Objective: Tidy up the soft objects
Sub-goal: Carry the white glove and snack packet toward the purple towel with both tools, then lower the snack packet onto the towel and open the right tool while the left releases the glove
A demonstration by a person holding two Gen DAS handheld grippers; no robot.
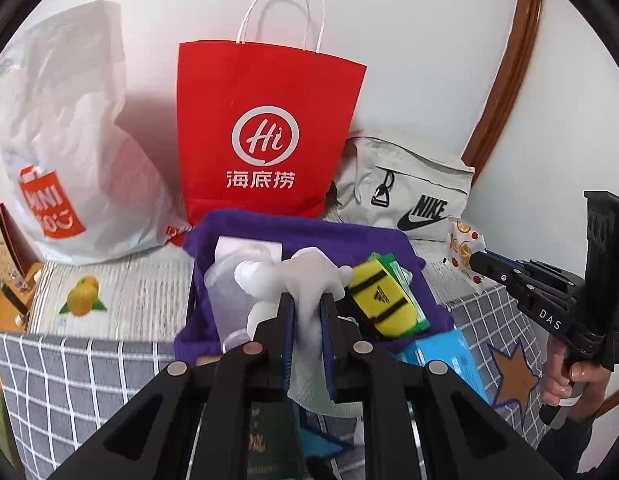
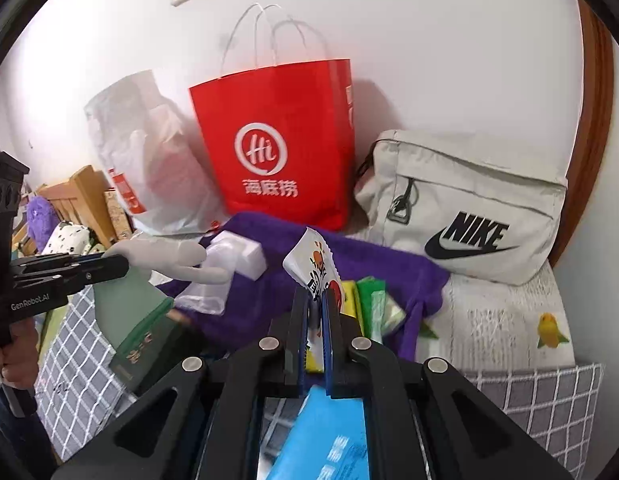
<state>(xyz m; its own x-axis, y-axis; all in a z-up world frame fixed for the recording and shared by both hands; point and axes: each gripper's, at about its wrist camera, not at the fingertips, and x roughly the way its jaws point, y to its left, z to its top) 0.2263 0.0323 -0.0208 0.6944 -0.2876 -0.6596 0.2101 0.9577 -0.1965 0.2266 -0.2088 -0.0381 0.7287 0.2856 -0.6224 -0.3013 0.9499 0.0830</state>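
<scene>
My left gripper point(image 1: 308, 300) is shut on a white glove point(image 1: 297, 276) and holds it above a purple towel point(image 1: 309, 232) spread on the bed. In the right wrist view the glove point(image 2: 165, 256) hangs from that gripper point(image 2: 117, 266) at the left. My right gripper point(image 2: 318, 296) is shut on a white packet with orange fruit print point(image 2: 313, 260), held over the towel; in the left wrist view it point(image 1: 475, 260) holds the packet point(image 1: 465, 248) at the right. On the towel lie a yellow pouch with black straps point(image 1: 383, 306), green packets point(image 2: 379, 304) and clear plastic point(image 2: 233, 256).
A red paper bag point(image 1: 269, 136), a white Miniso plastic bag point(image 1: 69, 152) and a grey Nike bag point(image 2: 469, 208) stand against the wall behind the towel. A blue box point(image 2: 329, 436) and a green booklet point(image 2: 145, 356) lie on the grey checked cloth point(image 1: 81, 380) in front.
</scene>
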